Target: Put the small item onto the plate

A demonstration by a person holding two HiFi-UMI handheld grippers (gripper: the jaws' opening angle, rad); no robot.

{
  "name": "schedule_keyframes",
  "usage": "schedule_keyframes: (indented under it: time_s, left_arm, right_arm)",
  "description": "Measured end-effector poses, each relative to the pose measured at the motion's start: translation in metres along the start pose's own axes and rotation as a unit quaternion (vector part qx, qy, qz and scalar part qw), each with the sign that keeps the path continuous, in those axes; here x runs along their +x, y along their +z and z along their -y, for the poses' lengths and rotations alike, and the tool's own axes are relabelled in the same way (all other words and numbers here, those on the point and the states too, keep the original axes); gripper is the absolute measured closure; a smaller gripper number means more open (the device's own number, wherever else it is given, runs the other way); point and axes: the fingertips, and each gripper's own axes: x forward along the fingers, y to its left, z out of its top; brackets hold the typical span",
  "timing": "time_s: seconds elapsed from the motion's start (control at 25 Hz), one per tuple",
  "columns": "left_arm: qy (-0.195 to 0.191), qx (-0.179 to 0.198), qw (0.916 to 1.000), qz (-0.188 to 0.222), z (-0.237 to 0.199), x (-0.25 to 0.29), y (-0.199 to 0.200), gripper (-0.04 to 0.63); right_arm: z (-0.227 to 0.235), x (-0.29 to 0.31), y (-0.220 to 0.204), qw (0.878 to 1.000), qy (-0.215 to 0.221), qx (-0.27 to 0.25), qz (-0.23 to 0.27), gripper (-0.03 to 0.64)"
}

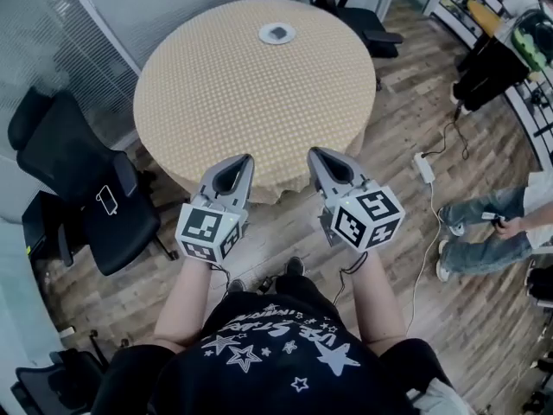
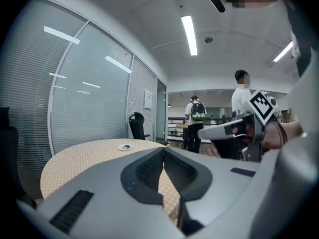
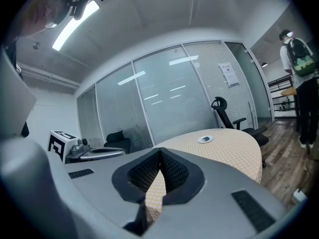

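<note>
counter (image 1: 216, 102): round, checked cloth
plate (image 1: 263, 34): counter's far side
small item (image 1: 277, 32): dark, on plate
left hand-held gripper (image 1: 245, 161), right hand-held gripper (image 1: 314, 156): at counter's near edge

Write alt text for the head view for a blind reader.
A person holds left tongs and right tongs, both shut, at the near edge of a round table in yellow cloth. At its far side lies a white plate with a small dark item.

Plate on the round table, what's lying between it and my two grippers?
Nothing but bare checked tablecloth. The head view shows the plate at the far side, the left gripper and right gripper by the near edge, both shut.
</note>
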Motion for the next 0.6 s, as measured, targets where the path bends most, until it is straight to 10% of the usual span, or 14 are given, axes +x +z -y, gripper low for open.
schedule_keyframes:
  time_s: [0.6]
  left_arm:
    - [-0.077,0.001,0.9965,0.034,-0.066,-0.105,-0.002,0.586]
  right_arm:
    - [-0.132,0.028,-0.007,0.996,-0.066,-0.057,-0.001,0.592]
